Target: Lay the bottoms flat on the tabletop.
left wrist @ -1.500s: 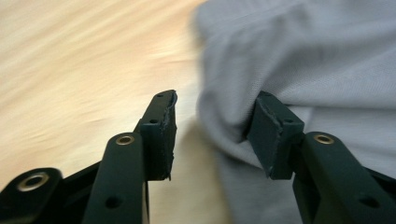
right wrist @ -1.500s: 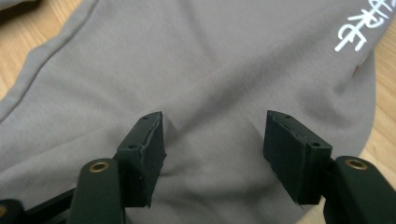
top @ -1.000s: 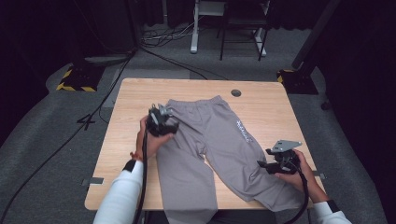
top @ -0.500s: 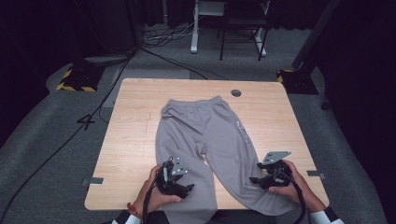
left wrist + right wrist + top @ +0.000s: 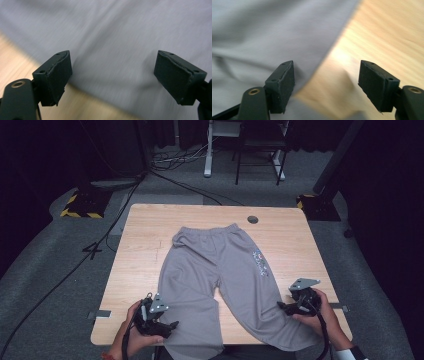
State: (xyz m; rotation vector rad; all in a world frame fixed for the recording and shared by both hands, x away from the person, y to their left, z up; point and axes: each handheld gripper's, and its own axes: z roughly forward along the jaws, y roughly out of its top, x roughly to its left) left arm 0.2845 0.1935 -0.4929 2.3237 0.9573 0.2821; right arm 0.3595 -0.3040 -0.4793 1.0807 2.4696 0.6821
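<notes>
The wooden table [image 5: 150, 250] takes up the middle of the room, and a pair of grey sweatpants [image 5: 220, 270] lies spread flat across it, waistband toward twelve o'clock and both legs running down to the near edge, the left leg's cuff spilling over the edge at about six o'clock. A small printed logo [image 5: 259, 262] sits on the right leg. At roughly seven o'clock the left gripper [image 5: 167, 326] hovers beside the outer edge of the left leg; its jaws have just been opening and now stand wide, with fabric below them but nothing pinched. At about four o'clock the right gripper [image 5: 282, 306] sits at the outer hem of the right leg, its jaws also just widened, straddling the fabric edge and bare wood in the right gripper view without pressing on either. The risk from here, as I see it, is a shallow bite: if either jaw closes at the very hem, it may catch only the top layer, and the leg would then slip or bunch when lifted. The overhanging cuff could also drag the left leg off the table.
</notes>
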